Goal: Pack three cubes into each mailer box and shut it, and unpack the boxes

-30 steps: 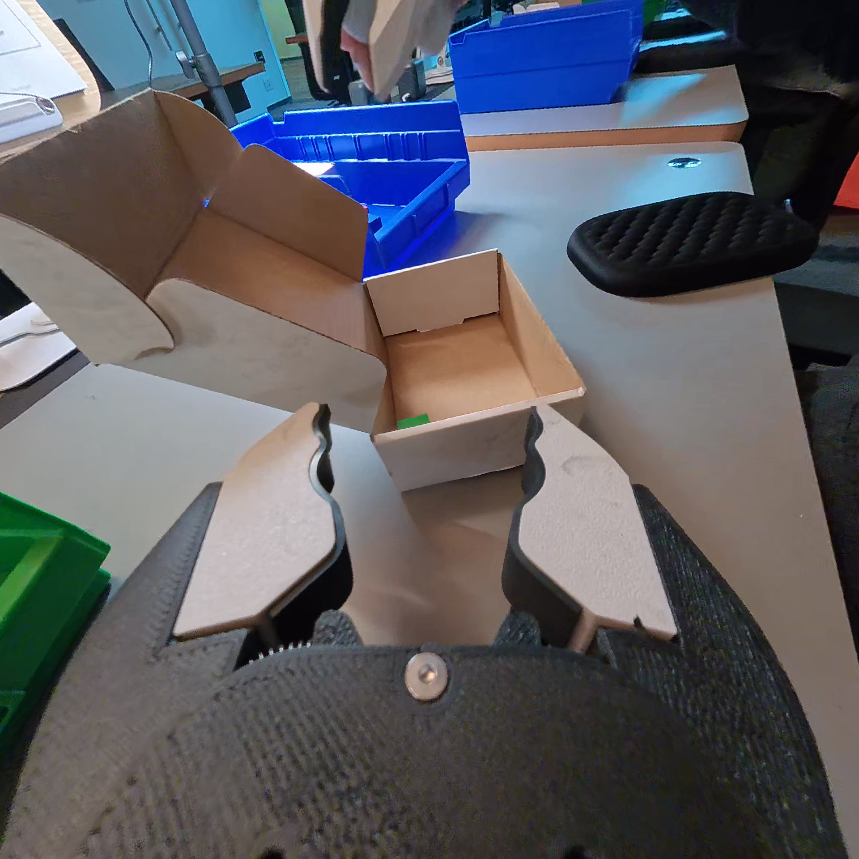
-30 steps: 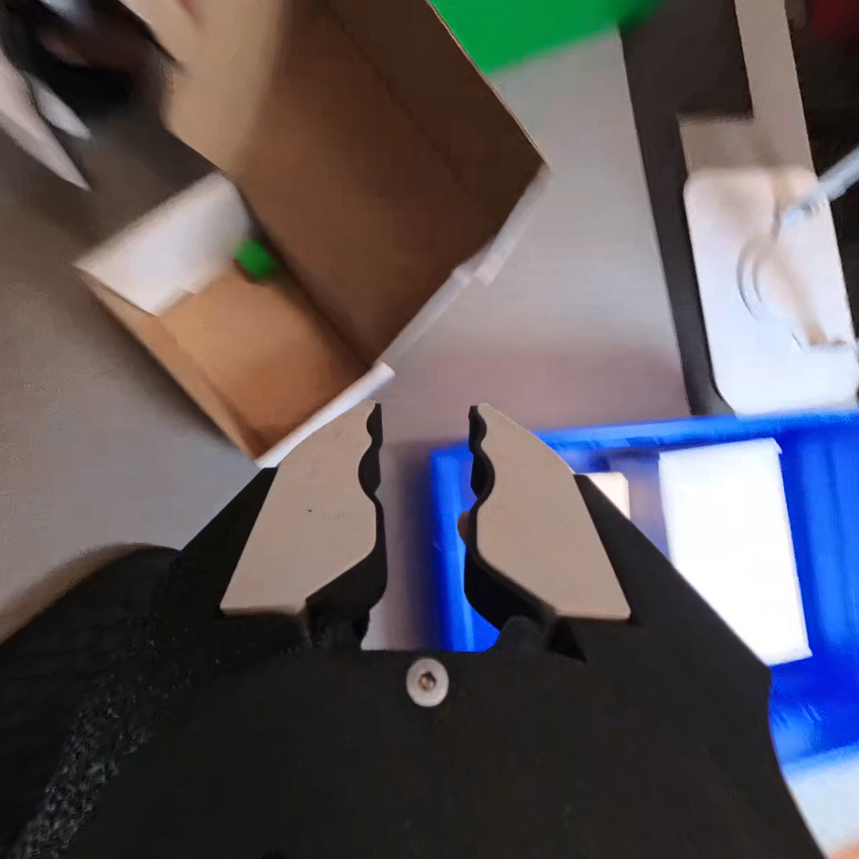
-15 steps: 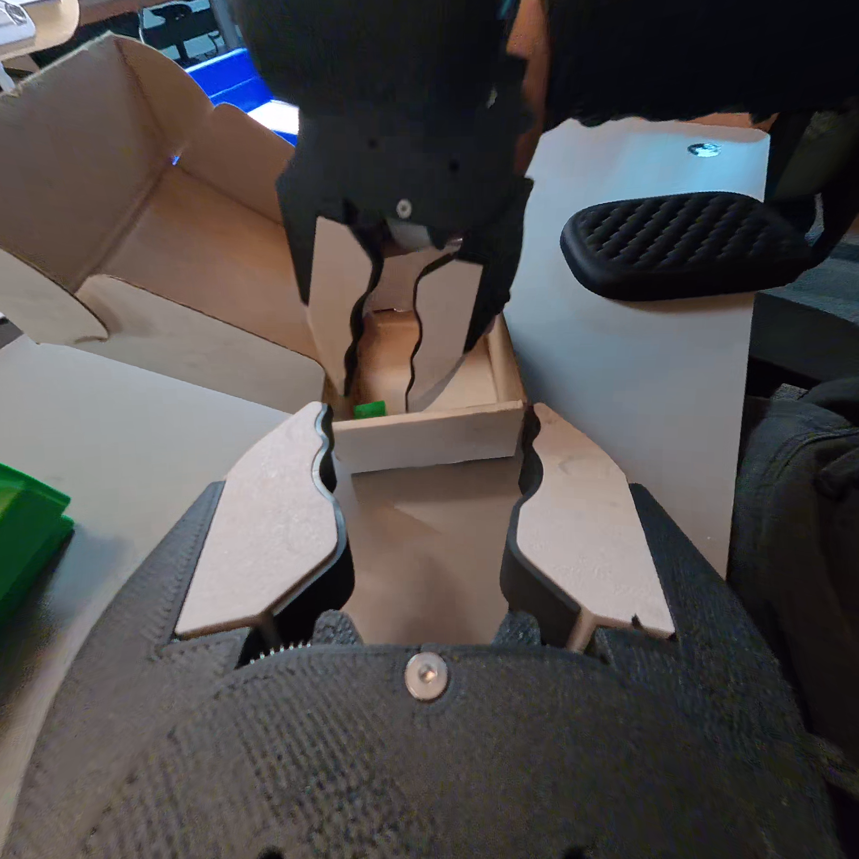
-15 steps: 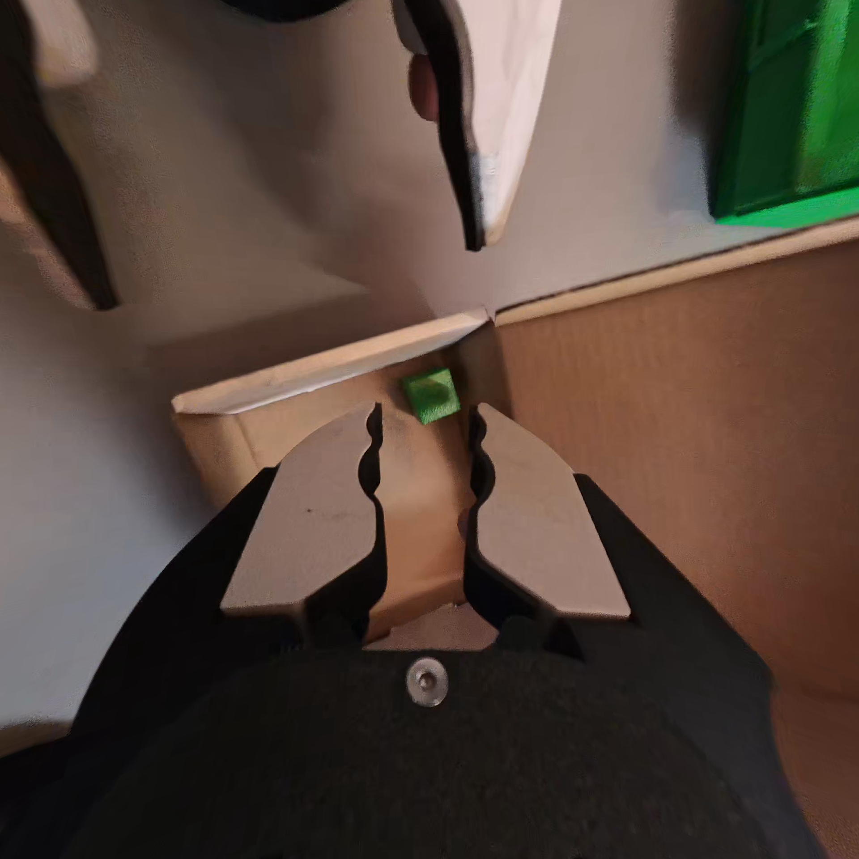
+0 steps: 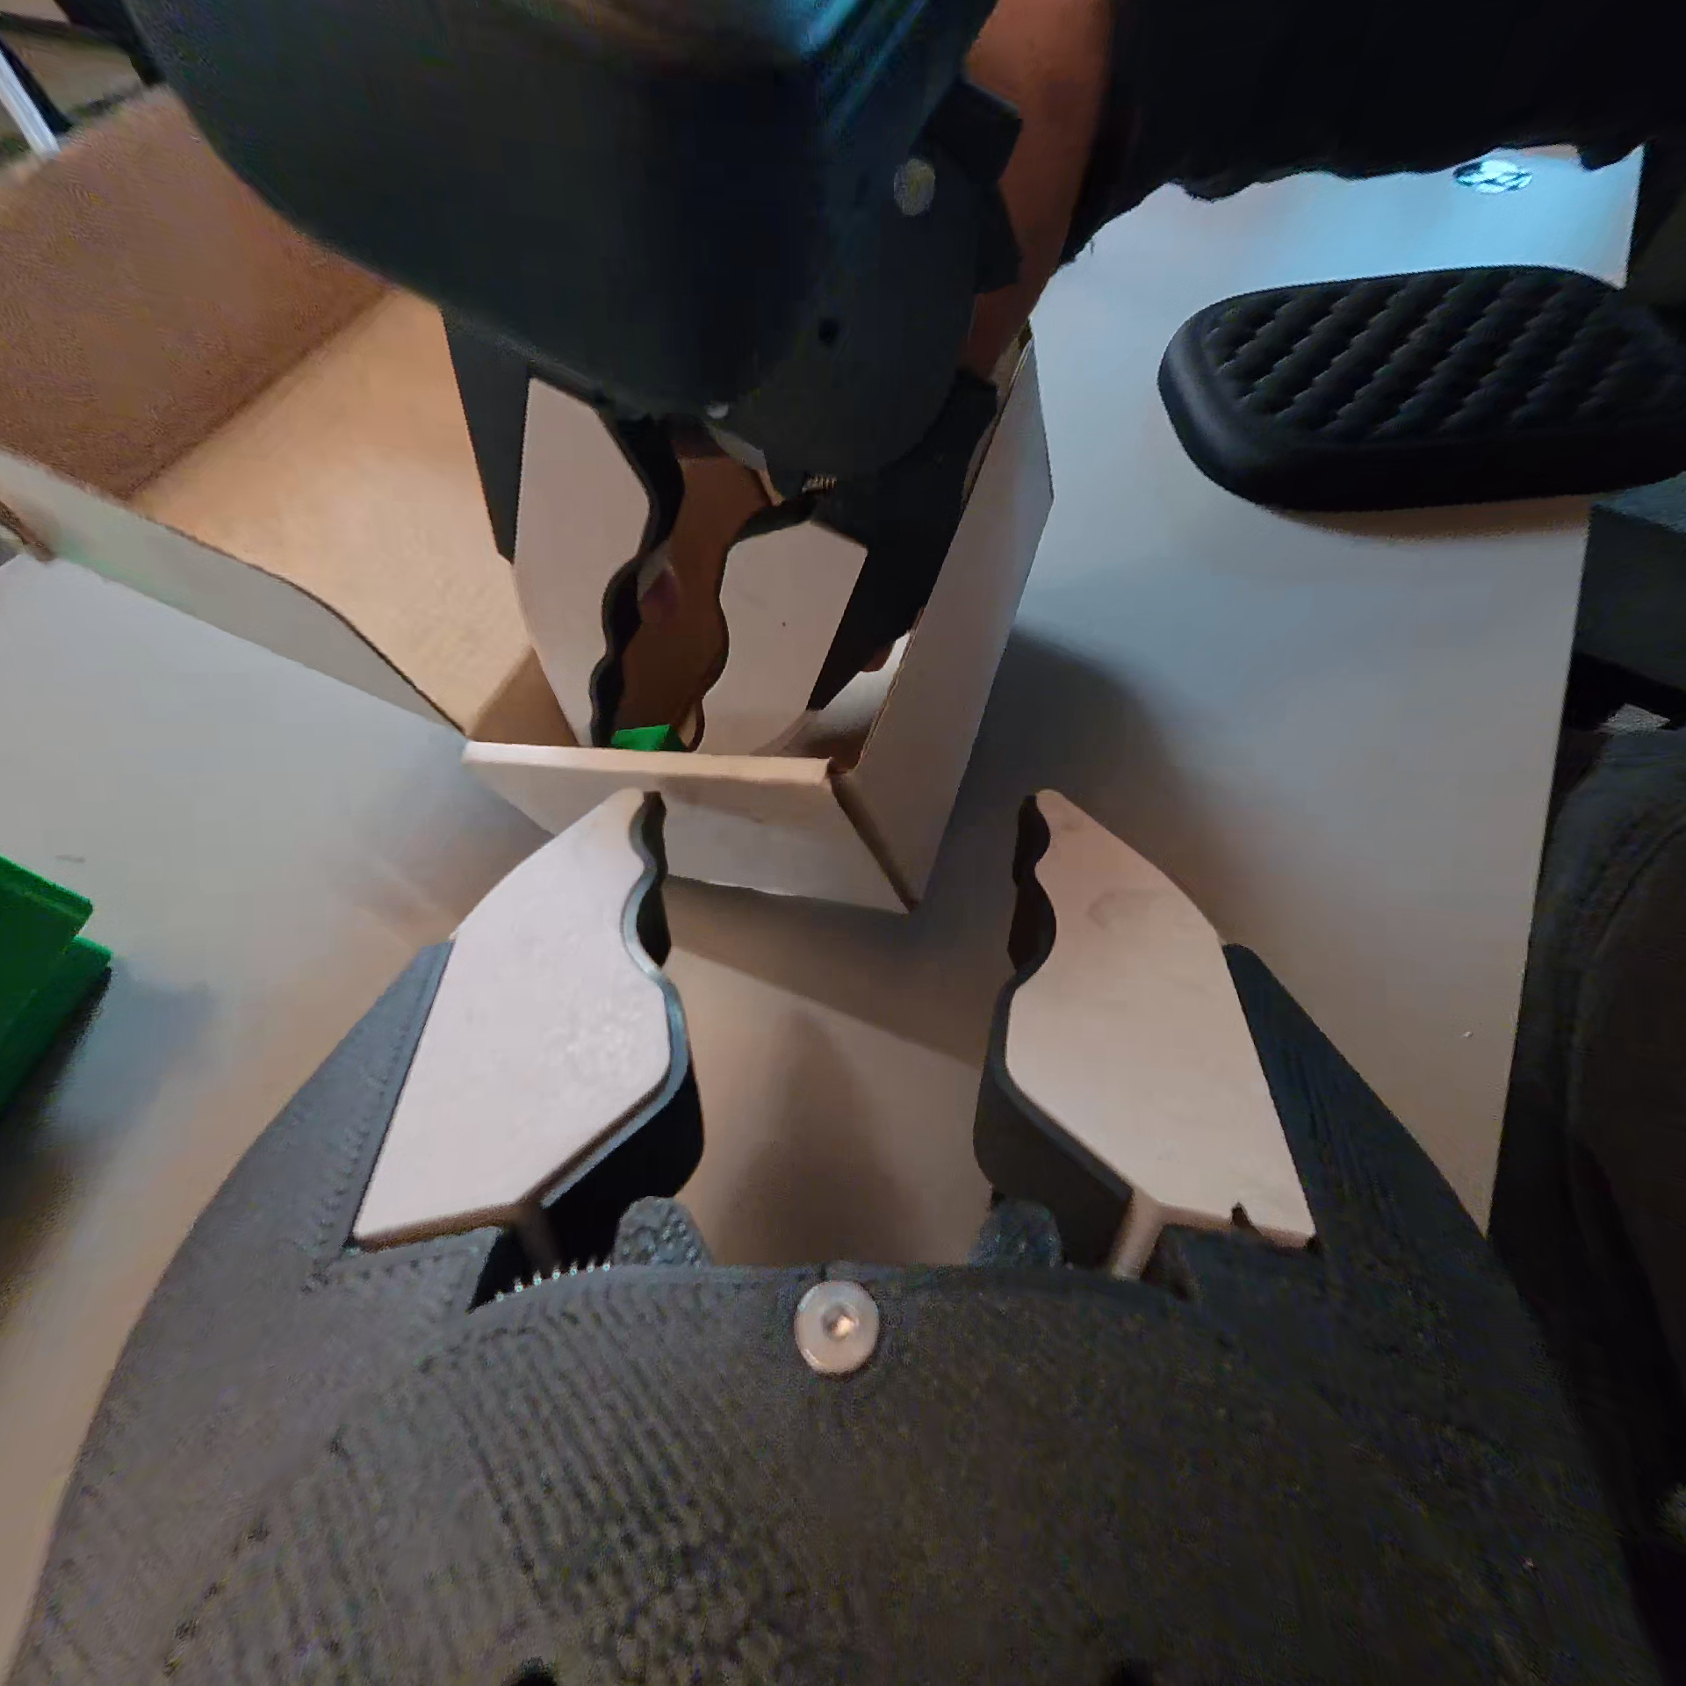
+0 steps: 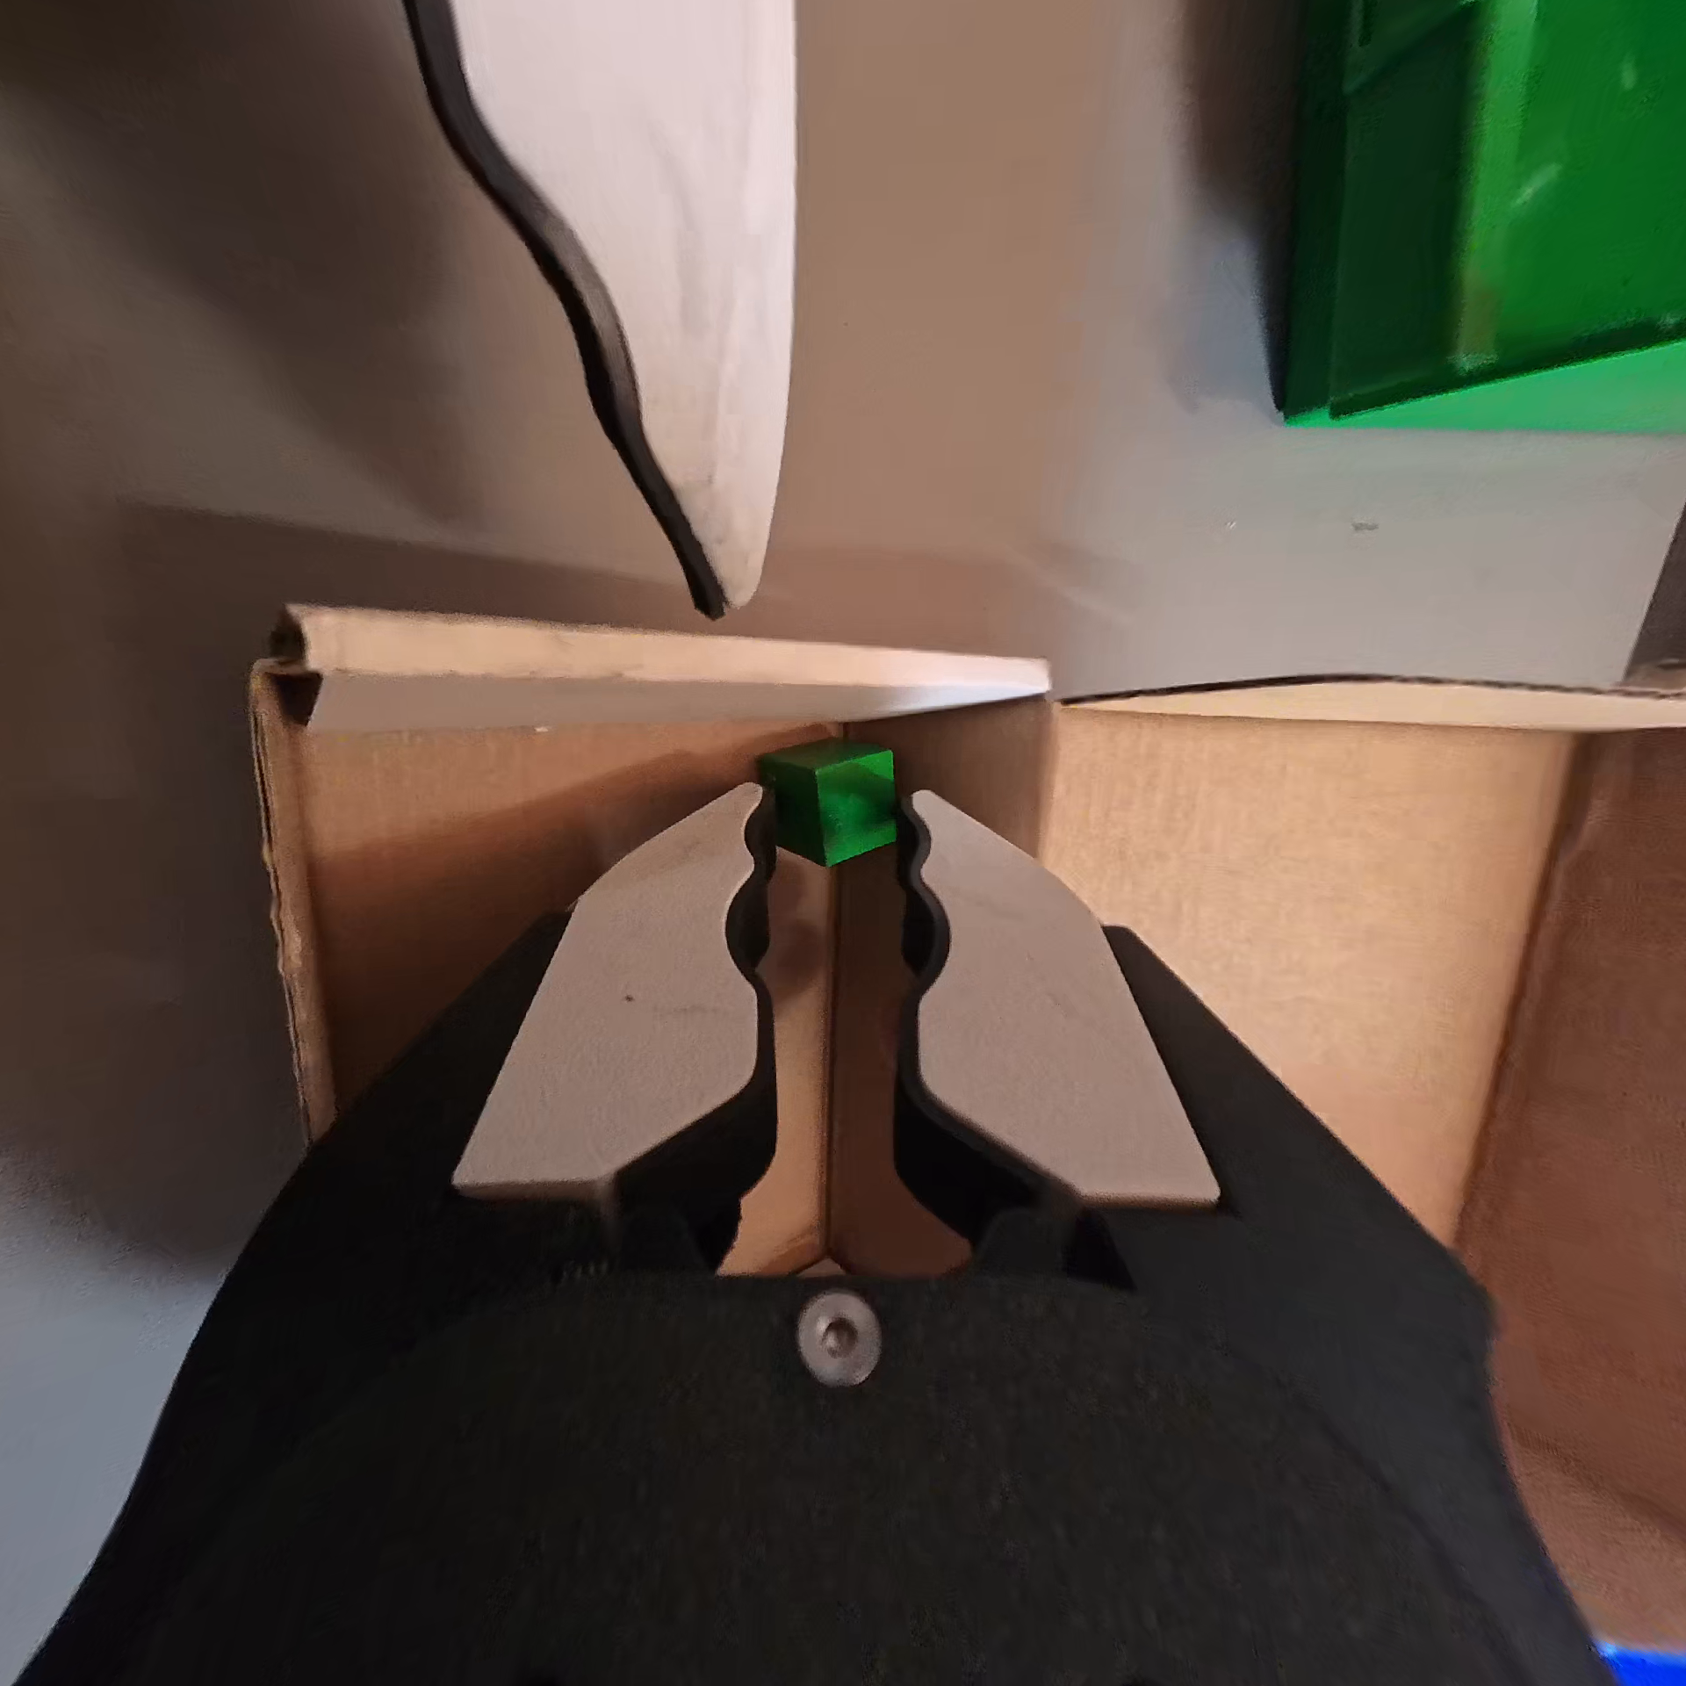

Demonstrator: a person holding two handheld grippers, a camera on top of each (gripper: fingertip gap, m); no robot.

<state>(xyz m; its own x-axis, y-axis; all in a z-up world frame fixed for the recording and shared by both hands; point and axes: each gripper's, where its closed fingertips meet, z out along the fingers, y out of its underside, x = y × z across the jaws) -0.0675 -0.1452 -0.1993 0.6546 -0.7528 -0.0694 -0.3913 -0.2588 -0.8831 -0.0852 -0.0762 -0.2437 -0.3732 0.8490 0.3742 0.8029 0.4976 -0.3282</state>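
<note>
Jaws of the right gripper (image 6: 835, 807) reach down into the open mailer box (image 6: 1232, 912), spread on each side of the green cube (image 6: 835, 803) (in the box corner). Left gripper (image 5: 839, 803) waits outside, spread wide.

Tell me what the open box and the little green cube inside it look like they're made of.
The mailer box looks like corrugated cardboard: matte brown inside, white outside, with fluting visible along its cut left edge. The green cube looks like hard plastic, since its faces are smooth and catch a slight shine, though painted wood can't be ruled out. It sits in the box corner between the right gripper's fingertips.
</note>
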